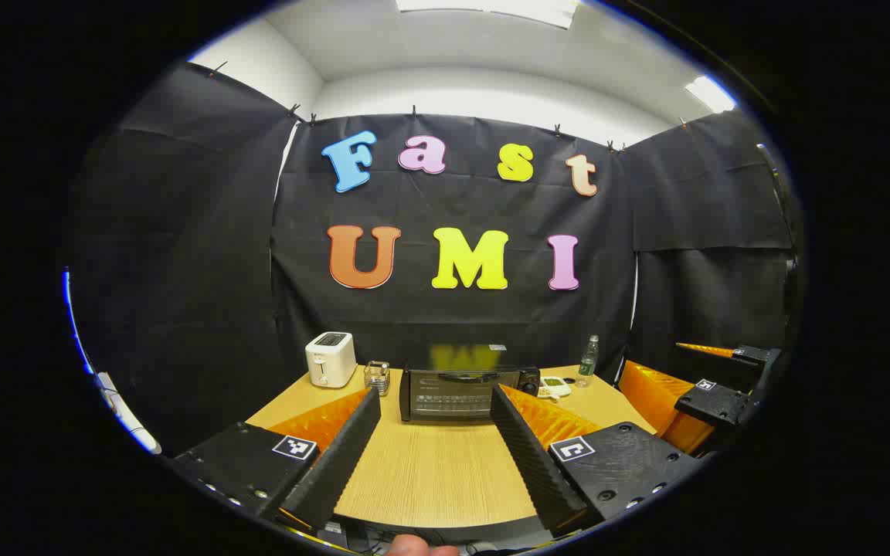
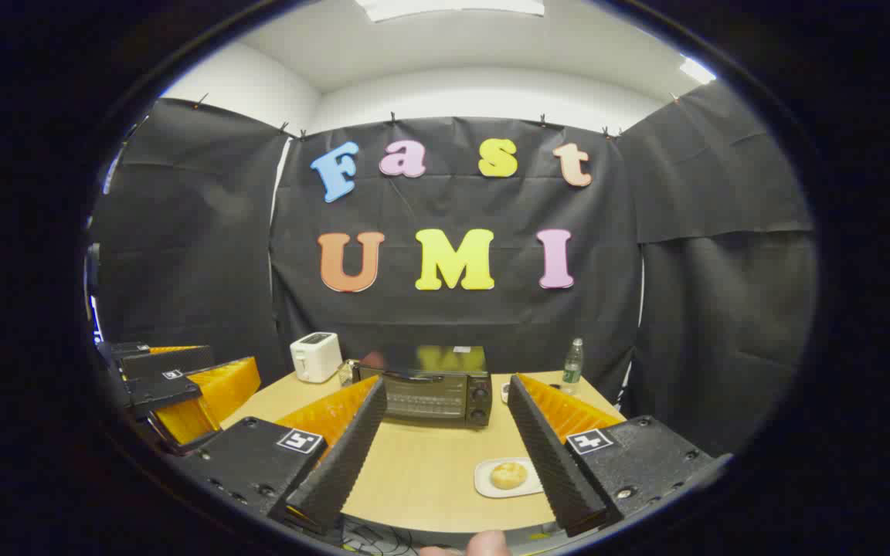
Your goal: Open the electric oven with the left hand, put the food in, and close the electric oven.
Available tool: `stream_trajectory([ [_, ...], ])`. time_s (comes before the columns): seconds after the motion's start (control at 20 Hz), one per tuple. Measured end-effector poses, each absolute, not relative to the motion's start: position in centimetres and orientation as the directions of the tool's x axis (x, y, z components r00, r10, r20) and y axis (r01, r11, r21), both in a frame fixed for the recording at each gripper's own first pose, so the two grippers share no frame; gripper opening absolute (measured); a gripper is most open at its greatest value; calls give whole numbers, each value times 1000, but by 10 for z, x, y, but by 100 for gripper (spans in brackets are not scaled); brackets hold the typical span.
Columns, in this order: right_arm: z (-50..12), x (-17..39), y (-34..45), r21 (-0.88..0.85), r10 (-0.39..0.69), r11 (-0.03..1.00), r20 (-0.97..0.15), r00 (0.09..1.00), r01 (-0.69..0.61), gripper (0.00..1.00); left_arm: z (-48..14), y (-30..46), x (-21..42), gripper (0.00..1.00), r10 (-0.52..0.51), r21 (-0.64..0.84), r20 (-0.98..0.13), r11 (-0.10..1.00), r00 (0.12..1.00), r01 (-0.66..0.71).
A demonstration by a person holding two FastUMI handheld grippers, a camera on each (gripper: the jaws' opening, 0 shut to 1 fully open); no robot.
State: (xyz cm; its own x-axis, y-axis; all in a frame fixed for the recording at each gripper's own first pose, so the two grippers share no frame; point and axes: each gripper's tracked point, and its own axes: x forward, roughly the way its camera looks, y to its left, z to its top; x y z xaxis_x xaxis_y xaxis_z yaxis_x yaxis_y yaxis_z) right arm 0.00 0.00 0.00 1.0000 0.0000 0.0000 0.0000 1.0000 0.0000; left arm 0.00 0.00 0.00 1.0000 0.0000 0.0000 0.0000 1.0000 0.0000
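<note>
A black electric oven (image 1: 460, 392) stands at the back middle of the wooden table, its glass door shut; the right gripper view shows the oven (image 2: 433, 394) too. A round bread roll (image 2: 508, 475) lies on a small white plate (image 2: 487, 485) near the table's front right. My left gripper (image 1: 433, 440) hangs open over the front of the table, facing the oven from a distance. My right gripper (image 2: 445, 444) is open as well, its right finger just beside the plate. The other gripper (image 1: 711, 398) appears at the right of the left gripper view, and the left one (image 2: 174, 390) at the left of the right gripper view.
A white toaster (image 1: 331, 359) sits at the back left with a small glass jar (image 1: 377, 377) beside it. A clear bottle (image 1: 587, 361) and a small white device (image 1: 555, 387) stand right of the oven. A fingertip (image 2: 484, 544) shows at the bottom edge.
</note>
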Motion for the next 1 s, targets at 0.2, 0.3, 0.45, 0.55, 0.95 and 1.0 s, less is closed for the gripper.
stream_trajectory([
  [0.2,-3,0,-3,6,0,1000,-8,1000,0,100,-5,-1,1,94,4,-2,-12,1000,1000,-4],
  [0.3,-4,2,-5,24,-3,1000,-8,1000,3,100,-4,-1,3,94,5,-3,-22,1000,1000,-5],
  [0.45,-7,8,-2,35,10,999,-25,1000,-10,100,1,2,4,94,23,-4,-9,1000,1000,-23],
  [0.55,-7,10,2,29,23,999,-29,999,-22,100,1,5,4,94,36,-1,-4,999,999,-36],
  [0.95,1,12,8,9,51,999,-16,999,-51,100,5,9,5,94,59,-10,21,998,998,-59],
  [1.0,1,12,6,6,49,999,-14,999,-49,100,4,9,5,94,58,-9,17,998,998,-58],
])
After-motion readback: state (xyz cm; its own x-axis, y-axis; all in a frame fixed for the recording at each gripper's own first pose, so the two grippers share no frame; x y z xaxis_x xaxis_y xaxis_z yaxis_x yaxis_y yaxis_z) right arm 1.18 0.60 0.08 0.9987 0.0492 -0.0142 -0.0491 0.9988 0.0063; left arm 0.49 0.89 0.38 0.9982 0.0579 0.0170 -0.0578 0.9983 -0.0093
